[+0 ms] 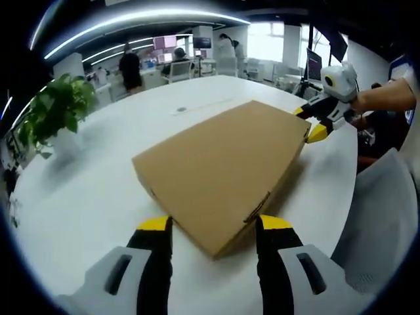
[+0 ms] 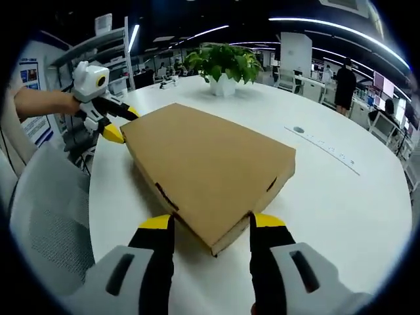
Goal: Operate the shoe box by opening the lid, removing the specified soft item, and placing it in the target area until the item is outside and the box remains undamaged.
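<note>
Left hand-held gripper (image 1: pixel 211 224) sits at one corner of the shoe box (image 1: pixel 226 169), jaws spread wide with the corner poking in between them, not clamped on anything as far as I can see. The box itself is plain brown cardboard, flat and low, lid shut, with a little tab slot cut into the near side edge. It lies on a big white round desk (image 1: pixel 92 190), roughly in the middle, and its long axis runs diagonally from one gripper across to the other.

Right hand-held gripper (image 2: pixel 209 224) does the same thing at the opposite corner, jaws wide with the corner between the yellow tips. From the left gripper view it's over at the far corner (image 1: pixel 316 123), held by a person's hand (image 1: pixel 384 97), tips at the cardboard, though real contact is hard to make out.

Whatever is inside the box is hidden. A potted plant (image 2: pixel 223 65) stands further off on the desk, and a grey chair (image 2: pixel 46 216) is cut off at the desk edge.
</note>
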